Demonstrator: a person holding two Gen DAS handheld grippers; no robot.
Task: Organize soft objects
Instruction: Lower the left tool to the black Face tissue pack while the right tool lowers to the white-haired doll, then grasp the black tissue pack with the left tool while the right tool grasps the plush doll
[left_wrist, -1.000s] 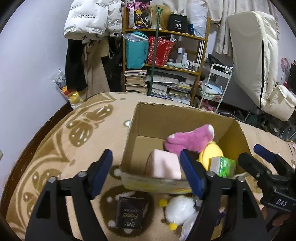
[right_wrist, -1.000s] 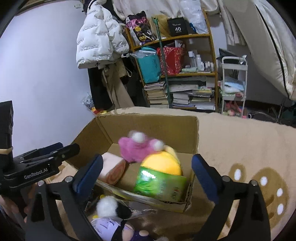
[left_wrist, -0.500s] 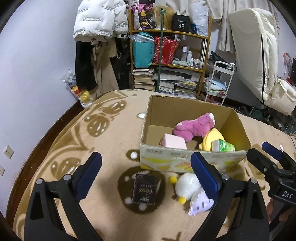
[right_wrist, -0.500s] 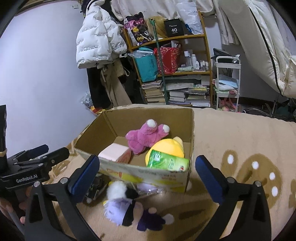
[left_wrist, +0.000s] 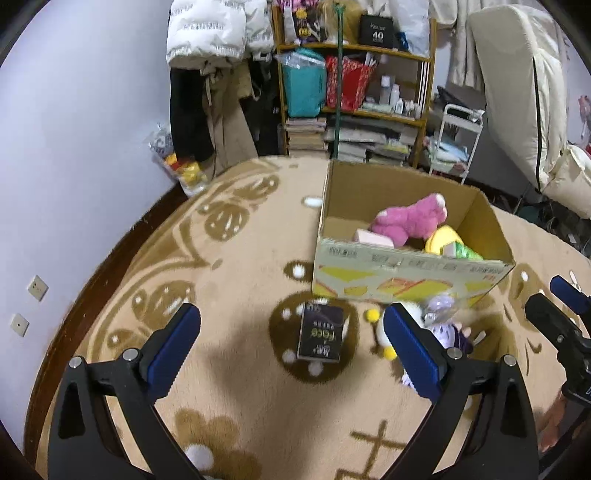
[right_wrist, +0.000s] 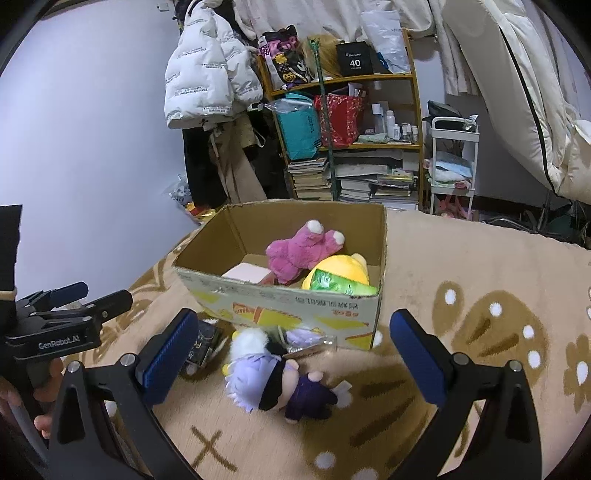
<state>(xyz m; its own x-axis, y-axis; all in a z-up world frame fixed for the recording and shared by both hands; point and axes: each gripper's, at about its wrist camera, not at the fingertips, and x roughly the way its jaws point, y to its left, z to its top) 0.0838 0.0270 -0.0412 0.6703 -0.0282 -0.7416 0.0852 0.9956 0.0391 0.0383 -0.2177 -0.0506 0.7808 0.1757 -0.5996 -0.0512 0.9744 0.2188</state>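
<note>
Left tool (left_wrist: 291, 343) spread wide, nothing between the blue pads (left_wrist: 171, 349), hovering low centre of left wrist view above the carpet (left_wrist: 229, 266). Right tool (right_wrist: 291, 354) likewise released and empty, jaws framing the floor lower centre of right wrist view; also poking in at right edge of left view. Straight ahead of right tool, between its pads: purple-haired plush doll (right_wrist: 273, 380) lying on its side on carpet, white pompom toy (right_wrist: 249, 341) touching its head, crinkly clear wrapper (right_wrist: 314, 341) just behind. Black packet (left_wrist: 319, 334) flat on carpet, centre of left view, between left pads in line of sight but well below them. Behind these, cardboard box (right_wrist: 295, 306) mid-frame, open top, holding pink plush (right_wrist: 299, 251), yellow plush (right_wrist: 343, 269), green tissue pack (right_wrist: 340, 286), pink block (right_wrist: 247, 275). Shelf, coats, folded mattress upper frame, irrelevant. Judged: several soft items boxed, doll, pompom and packet left outside. Risks: doll and pompom touching, so a pinch on one may snag or drag the other; wrapper could get caught in the jaws instead of plush; soft body may squash and slip out on lift; box front wall close, doll may clip the rim; two tools near each other, possible collision if both reach for the same pile.
</note>
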